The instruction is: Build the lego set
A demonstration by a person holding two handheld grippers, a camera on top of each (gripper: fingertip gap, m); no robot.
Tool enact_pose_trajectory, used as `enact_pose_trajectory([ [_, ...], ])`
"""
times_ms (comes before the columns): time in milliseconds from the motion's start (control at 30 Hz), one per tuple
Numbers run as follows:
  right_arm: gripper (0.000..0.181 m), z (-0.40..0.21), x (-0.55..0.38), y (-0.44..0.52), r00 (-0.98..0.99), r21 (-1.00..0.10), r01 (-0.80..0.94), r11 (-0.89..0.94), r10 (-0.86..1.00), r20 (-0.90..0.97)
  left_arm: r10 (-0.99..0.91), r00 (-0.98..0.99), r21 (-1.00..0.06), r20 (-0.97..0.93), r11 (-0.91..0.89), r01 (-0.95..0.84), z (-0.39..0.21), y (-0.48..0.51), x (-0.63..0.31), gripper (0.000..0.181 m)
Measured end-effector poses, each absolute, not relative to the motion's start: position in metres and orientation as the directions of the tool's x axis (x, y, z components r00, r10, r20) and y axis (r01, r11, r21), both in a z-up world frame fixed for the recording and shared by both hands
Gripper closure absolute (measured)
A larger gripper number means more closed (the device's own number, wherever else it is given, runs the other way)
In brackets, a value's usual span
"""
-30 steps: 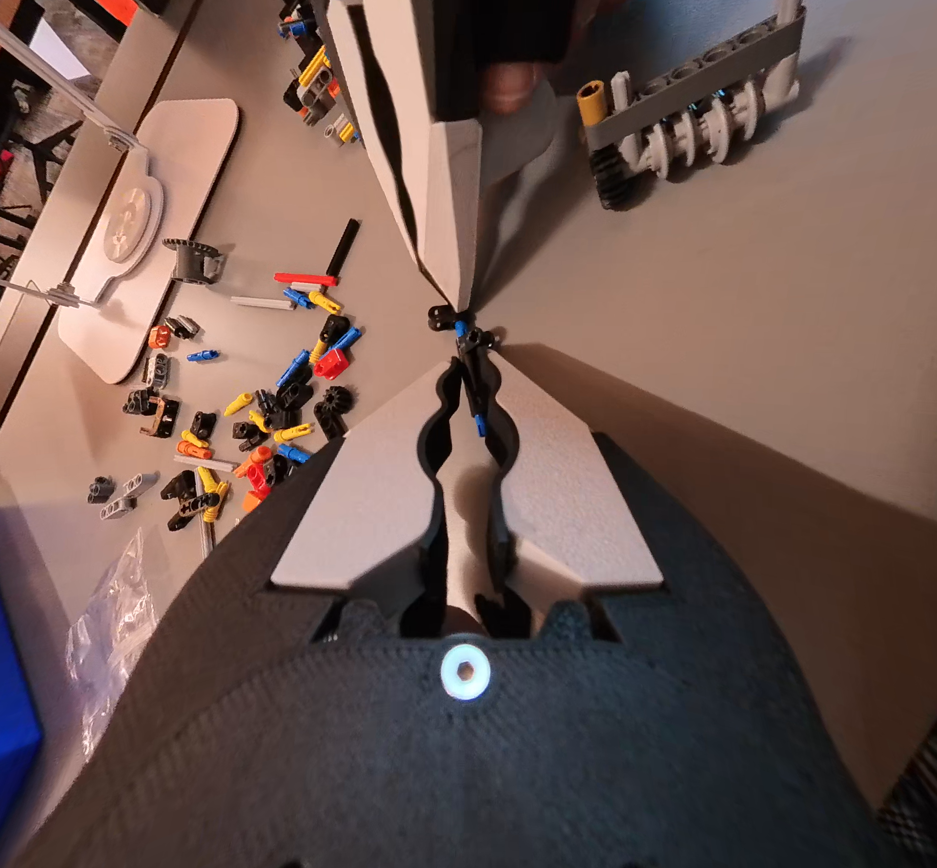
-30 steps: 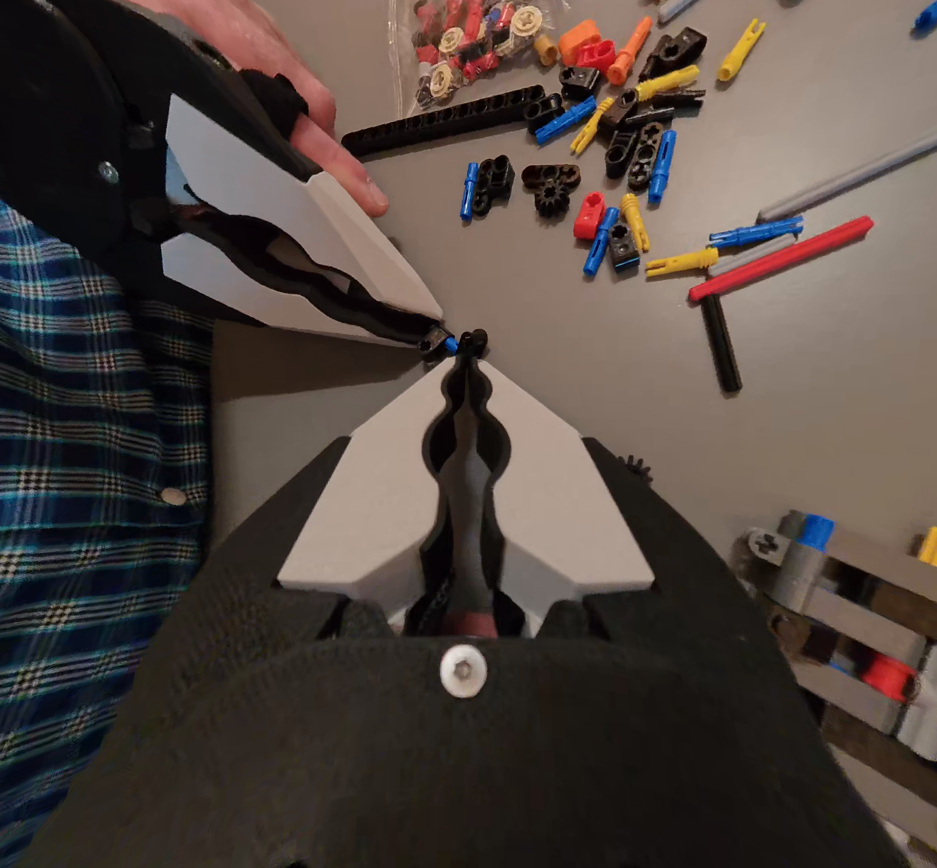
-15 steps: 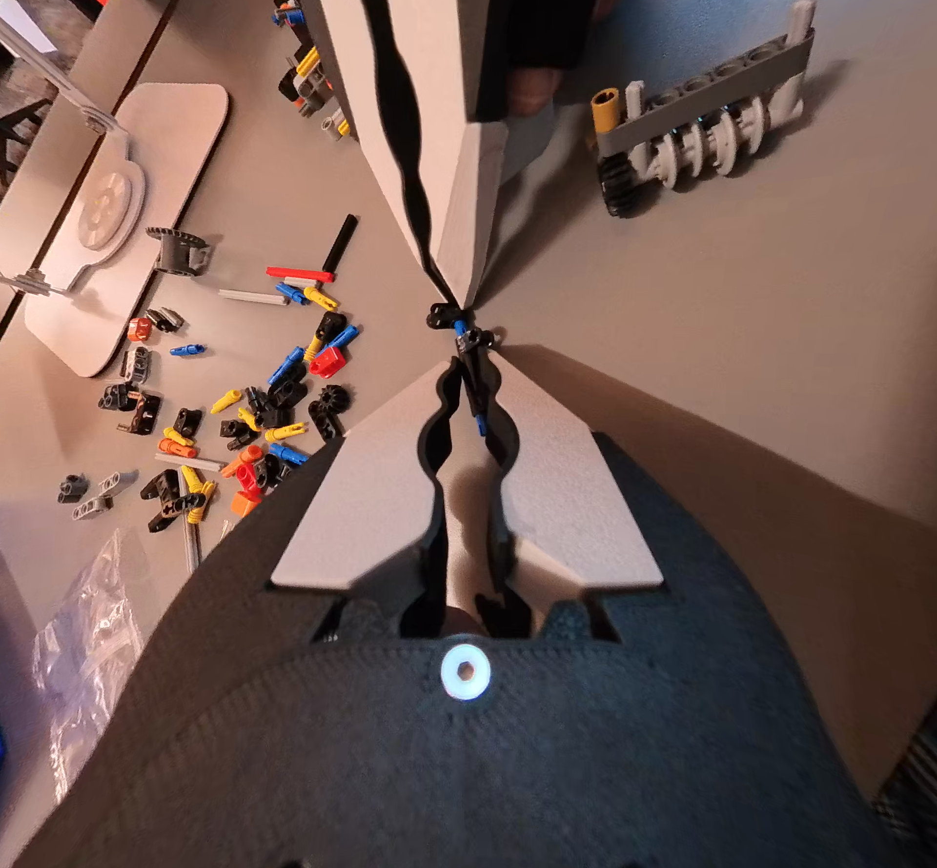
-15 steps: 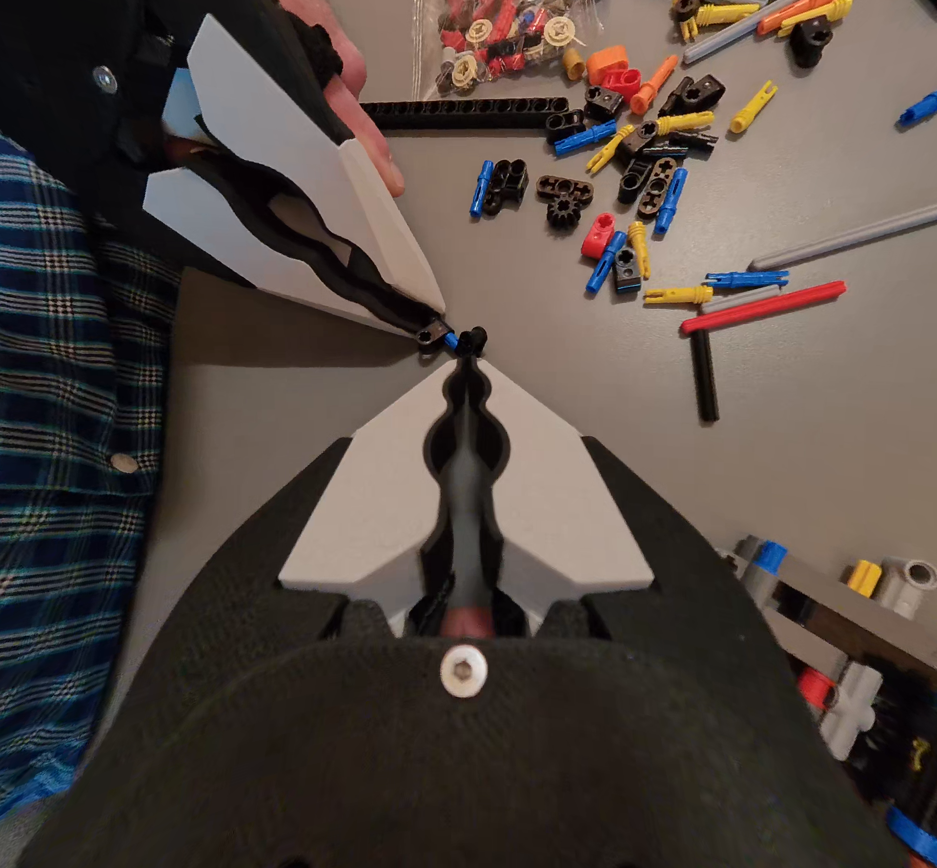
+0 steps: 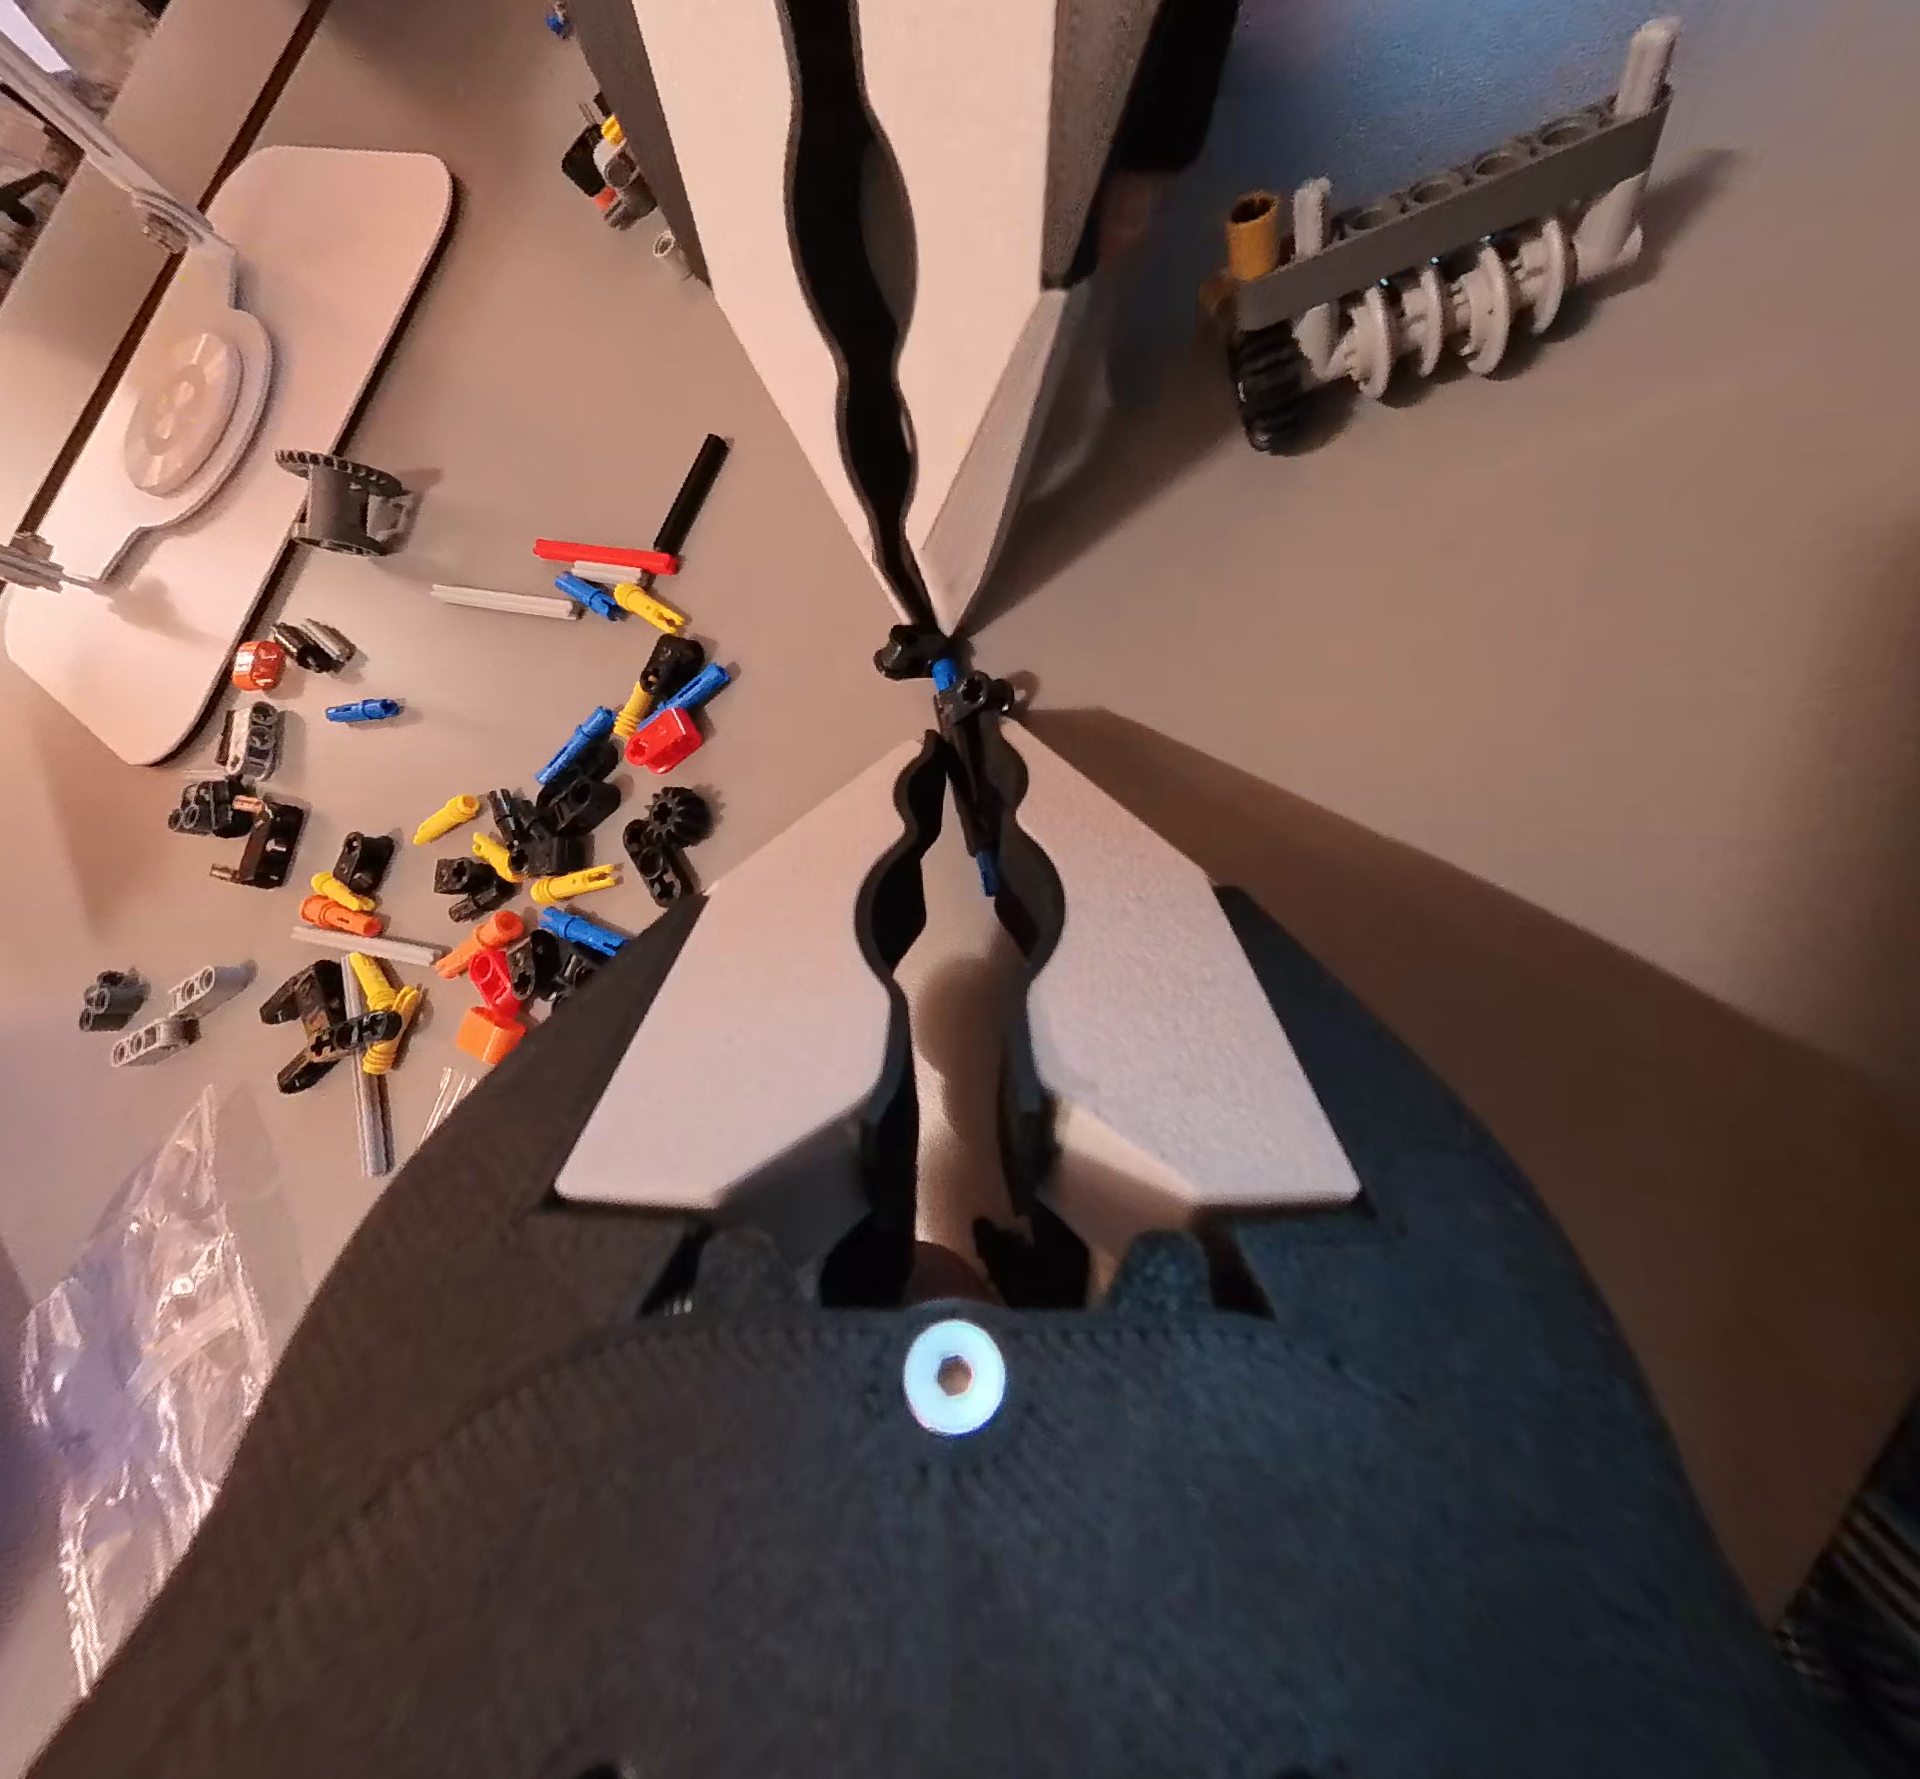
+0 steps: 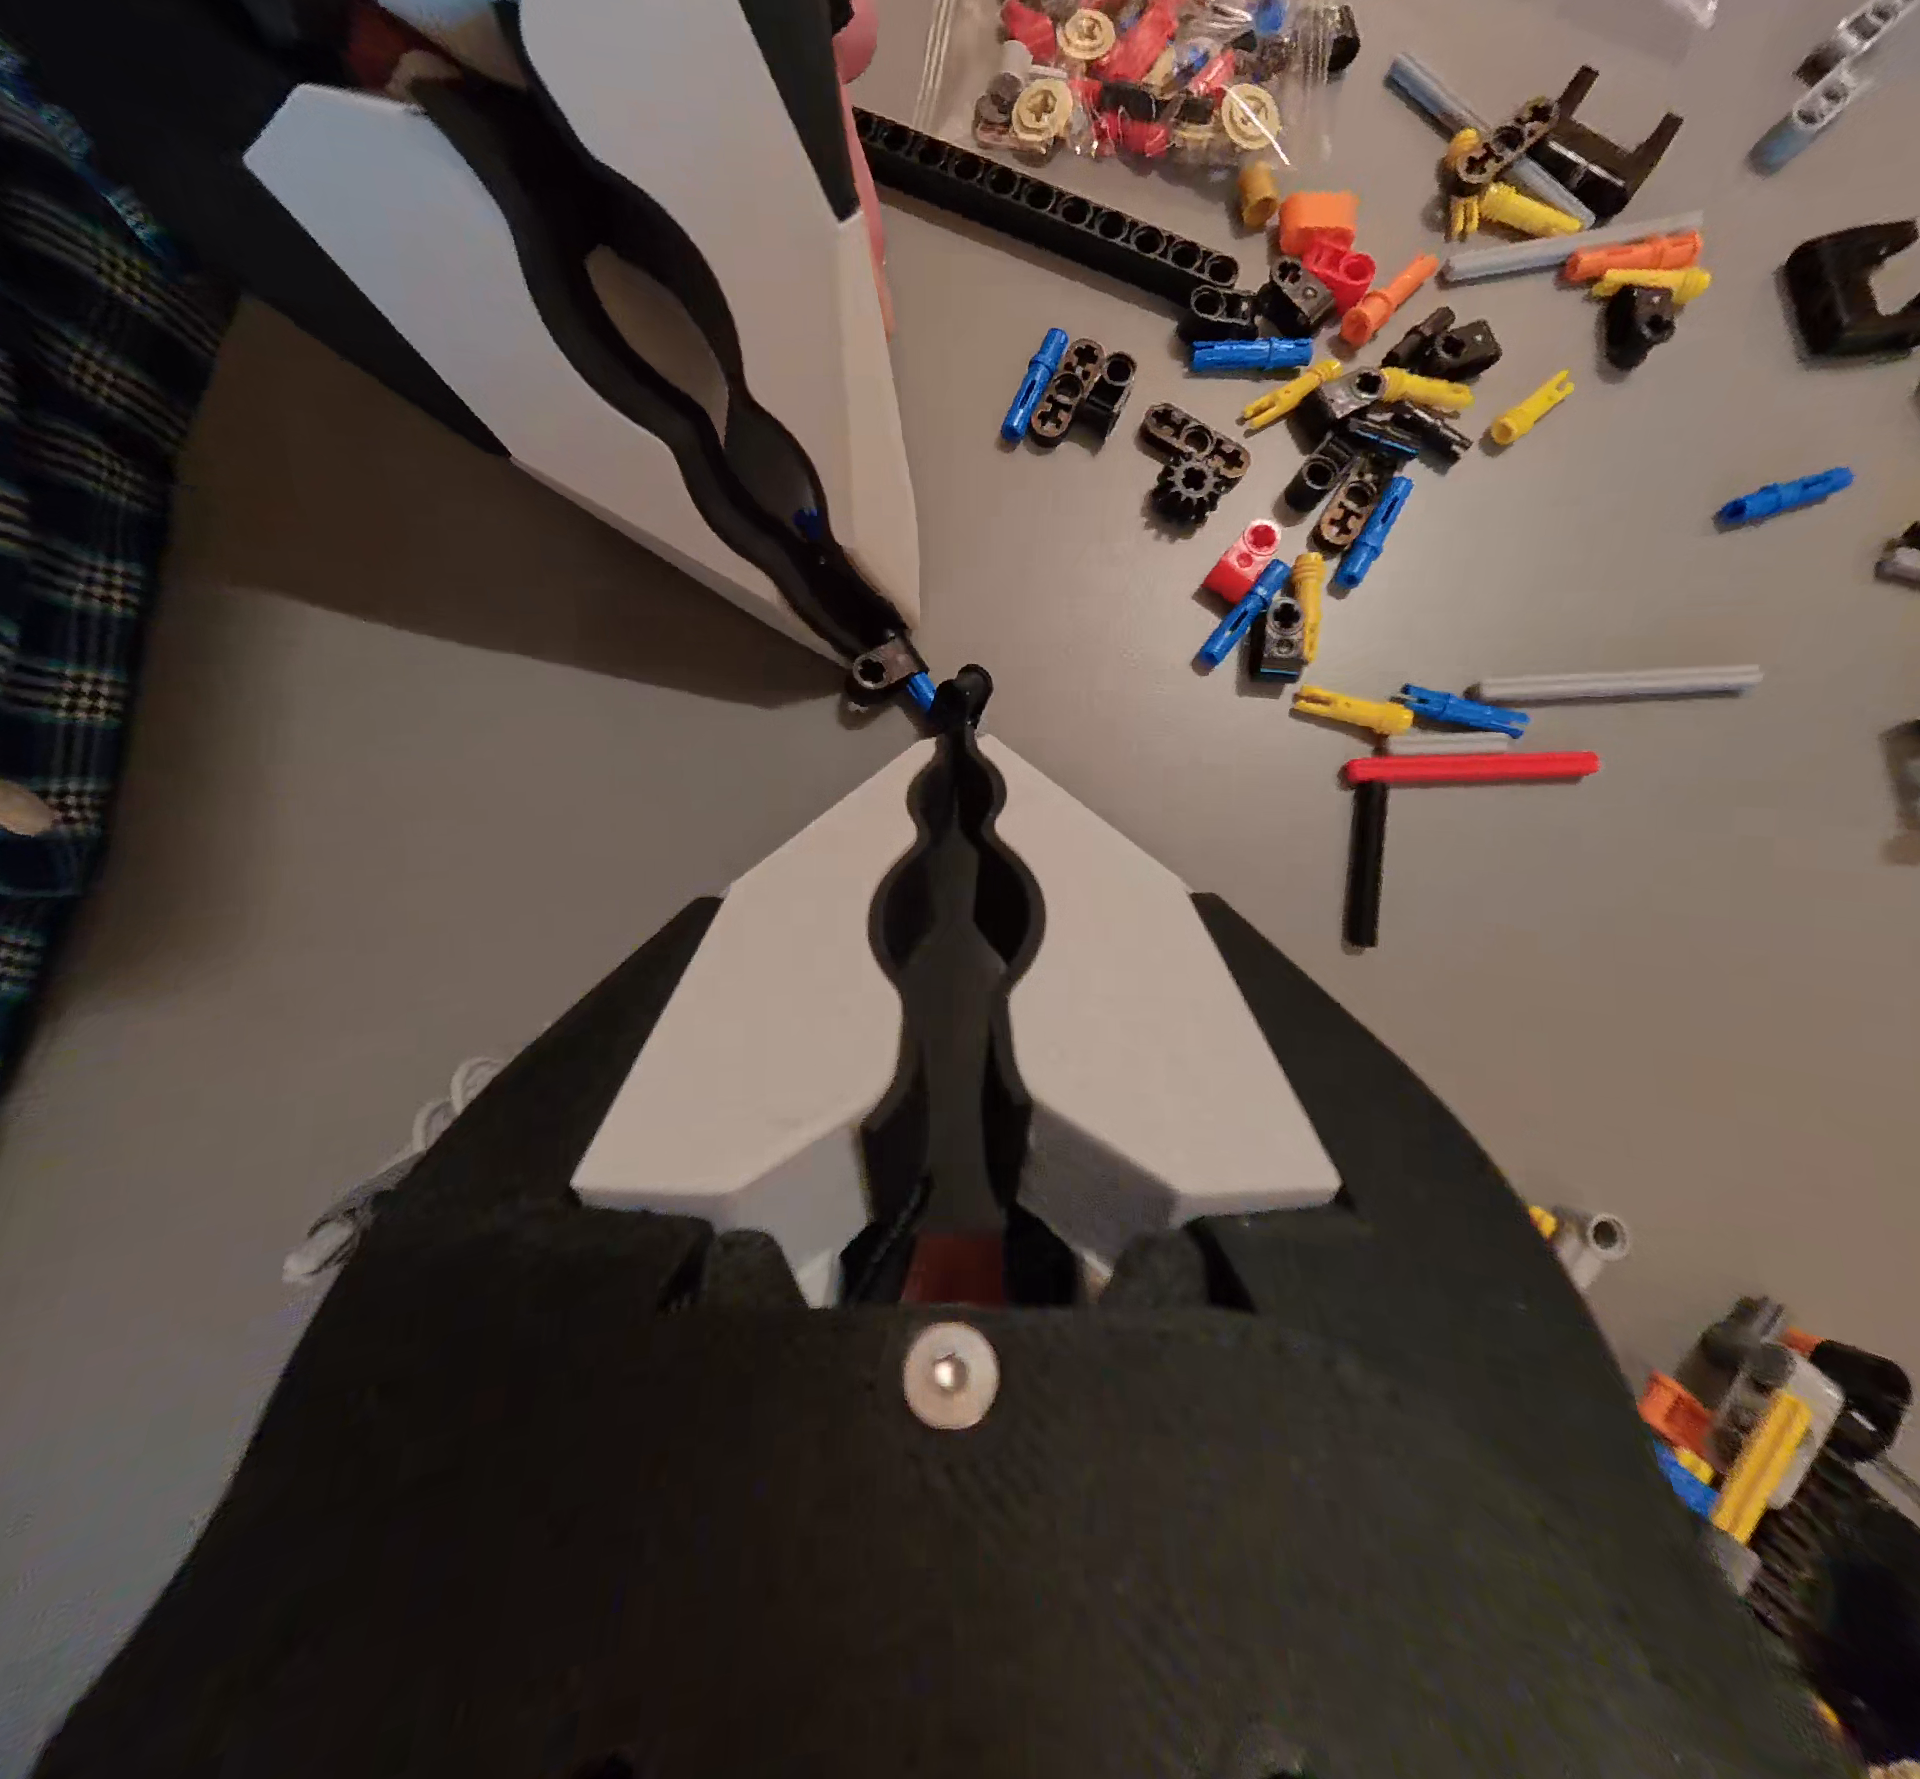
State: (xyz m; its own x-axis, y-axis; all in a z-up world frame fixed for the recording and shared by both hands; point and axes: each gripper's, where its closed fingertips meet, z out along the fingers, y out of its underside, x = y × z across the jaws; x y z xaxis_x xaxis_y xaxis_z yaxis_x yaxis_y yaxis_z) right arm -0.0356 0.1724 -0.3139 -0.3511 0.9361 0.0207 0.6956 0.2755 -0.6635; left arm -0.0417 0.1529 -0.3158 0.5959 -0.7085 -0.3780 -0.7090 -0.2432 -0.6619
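A grey table [image 5: 1455, 690] fills both views, warmly lit (hard shadows), with a pale board [image 5: 343, 275] at its edge.

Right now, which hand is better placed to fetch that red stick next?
Right, probably: the red stick lies just beside the right hand-held gripper, farther aside from the left hand-held gripper. Both are busy, though: right grips a black piece, left a black connector with blue pin.
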Motion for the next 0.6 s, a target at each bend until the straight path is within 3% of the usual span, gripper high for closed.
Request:
enact_pose_trajectory([
  [33, 0.181, -0.314, -0.036, 0.173, -0.356, -0.664, 0.687, 0.295, 0.933, 0.046, -0.708, 0.598, -0.662, -0.376, -0.246, -0.708, -0.316, 0.153, -0.042, 0.177],
  [167, 0.181, -0.314, -0.036, 0.172, -0.354, -0.661, 0.686, 0.305, 0.933, 0.062, -0.708, 0.600, -0.663, -0.372, -0.249, -0.706, -0.316, 0.151, -0.042, 0.177],
  [333, 0.181, -0.313, -0.039, 0.122, -0.435, -0.685, 0.686, 0.246, 0.893, -0.114, -0.701, 0.596, -0.655, -0.392, -0.242, -0.716, -0.316, 0.154, -0.039, 0.177],
  [600, 0.181, -0.298, -0.038, 0.156, -0.353, -0.696, 0.688, 0.205, 0.932, -0.075, -0.713, 0.611, -0.674, -0.344, -0.266, -0.690, -0.316, 0.152, -0.039, 0.176],
])
